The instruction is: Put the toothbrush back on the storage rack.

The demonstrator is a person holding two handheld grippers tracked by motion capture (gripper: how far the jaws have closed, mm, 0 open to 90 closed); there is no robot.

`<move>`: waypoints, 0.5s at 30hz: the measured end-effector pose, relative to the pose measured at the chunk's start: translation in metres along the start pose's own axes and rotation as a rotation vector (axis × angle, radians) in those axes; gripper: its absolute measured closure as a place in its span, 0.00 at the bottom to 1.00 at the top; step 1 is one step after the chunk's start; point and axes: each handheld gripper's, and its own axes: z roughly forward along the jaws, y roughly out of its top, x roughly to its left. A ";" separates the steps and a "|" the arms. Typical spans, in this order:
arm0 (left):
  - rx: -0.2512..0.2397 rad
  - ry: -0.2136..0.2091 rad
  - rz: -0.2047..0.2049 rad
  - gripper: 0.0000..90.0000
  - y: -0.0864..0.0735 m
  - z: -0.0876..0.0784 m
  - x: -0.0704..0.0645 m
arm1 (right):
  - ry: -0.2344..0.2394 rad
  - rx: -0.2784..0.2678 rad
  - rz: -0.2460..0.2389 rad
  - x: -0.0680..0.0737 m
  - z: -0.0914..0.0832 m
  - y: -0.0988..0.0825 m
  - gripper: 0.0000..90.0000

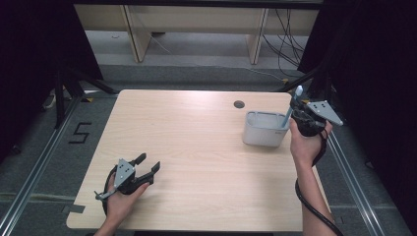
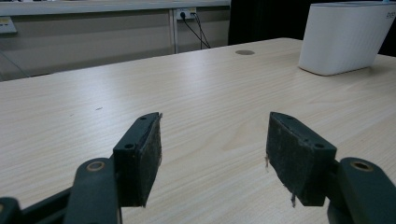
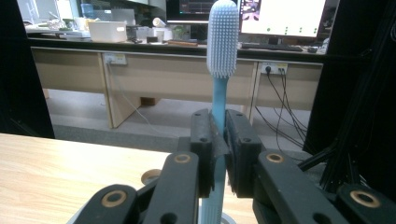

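A light blue toothbrush (image 3: 221, 56) stands upright with its bristled head at the top, and my right gripper (image 3: 219, 140) is shut on its handle. From above, the toothbrush (image 1: 293, 104) rises at the right end of a white bin (image 1: 264, 129), its lower end inside the bin, with the right gripper (image 1: 301, 119) just beside that end. My left gripper (image 1: 147, 165) rests low over the table's front left, open, with nothing between its pads (image 2: 152, 156). The white bin (image 2: 345, 37) stands far off to its right.
The wooden table (image 1: 196, 147) has a round cable hole (image 1: 239, 104) near its back edge. Black tripod legs (image 1: 69, 88) and dark curtains flank the table. Desks and cables stand behind it.
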 end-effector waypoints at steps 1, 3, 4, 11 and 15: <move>0.000 0.000 -0.001 0.39 0.000 0.000 0.000 | -0.001 0.001 0.002 0.000 0.000 0.000 0.92; 0.001 -0.001 -0.001 0.39 0.000 0.000 0.000 | -0.004 0.007 0.005 0.001 0.000 -0.001 0.92; 0.001 -0.001 -0.002 0.39 0.000 0.000 0.000 | -0.004 0.018 0.008 0.001 -0.001 -0.002 0.92; -0.002 -0.003 -0.002 0.39 0.000 0.000 0.000 | -0.003 0.018 0.000 0.002 0.003 -0.010 0.92; -0.003 -0.003 -0.004 0.39 0.000 0.000 0.000 | -0.001 0.040 0.017 0.004 0.004 -0.015 0.92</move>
